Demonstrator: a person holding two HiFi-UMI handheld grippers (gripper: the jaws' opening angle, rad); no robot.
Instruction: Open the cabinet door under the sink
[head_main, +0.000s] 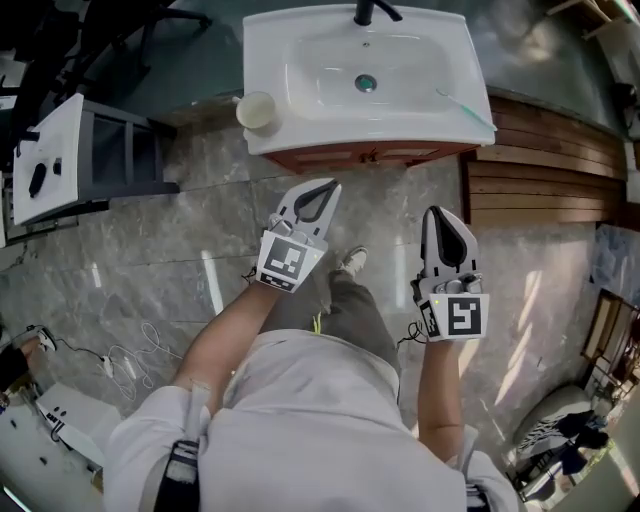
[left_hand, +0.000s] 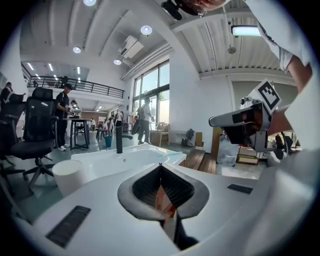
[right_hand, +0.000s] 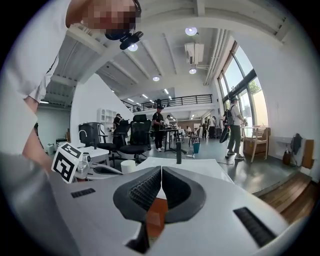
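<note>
A white sink (head_main: 300, 75) with a black faucet (head_main: 370, 12) sits on a brown wooden cabinet (head_main: 370, 155), of which only the top front edge shows in the head view. My left gripper (head_main: 327, 188) is shut and empty, and points at the cabinet from just below it. My right gripper (head_main: 437, 213) hangs further right, also shut and empty. In the left gripper view the shut jaws (left_hand: 160, 165) meet in front of the sink (left_hand: 130, 157), with cabinet wood (left_hand: 162, 200) behind the pads. The right gripper view shows shut jaws (right_hand: 161, 167), the sink (right_hand: 190, 169) and cabinet wood (right_hand: 157, 215).
A white cup (head_main: 257, 110) stands on the sink's left corner and a green stick (head_main: 465, 105) lies on its right rim. A wooden platform (head_main: 545, 170) is to the right and a white stand (head_main: 60, 160) to the left. Cables (head_main: 130, 365) lie on the floor. My shoe (head_main: 350, 262) is between the grippers.
</note>
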